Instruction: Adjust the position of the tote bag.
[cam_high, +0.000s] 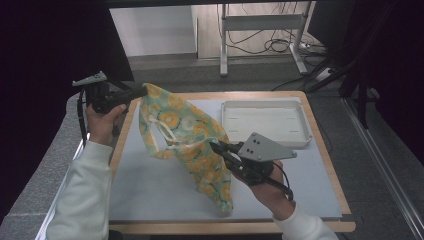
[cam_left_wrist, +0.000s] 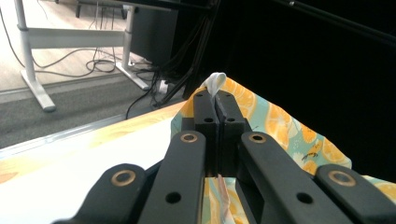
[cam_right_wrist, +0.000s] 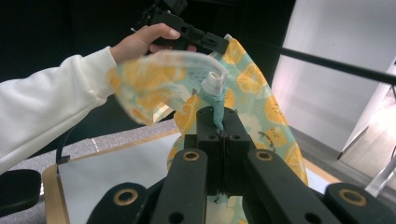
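A teal cloth printed with orange slices (cam_high: 187, 140) hangs stretched above the grey mat between both grippers, its lower end drooping to the mat's front edge. My left gripper (cam_high: 143, 91) is shut on its upper left corner, where a white hem pokes out past the jaws (cam_left_wrist: 216, 83). My right gripper (cam_high: 216, 146) is shut on the cloth's right edge, where teal fabric and a white hem stick out above the closed jaws (cam_right_wrist: 215, 100). The other hand and its gripper (cam_right_wrist: 187, 30) appear beyond the cloth (cam_right_wrist: 254, 98) in the right gripper view.
A white shallow tray (cam_high: 265, 121) sits at the back right of the grey mat (cam_high: 150, 185) on a wooden-edged table (cam_high: 327, 150). Behind the table stand a desk frame (cam_high: 260, 22) and loose cables (cam_high: 280, 42) on the floor.
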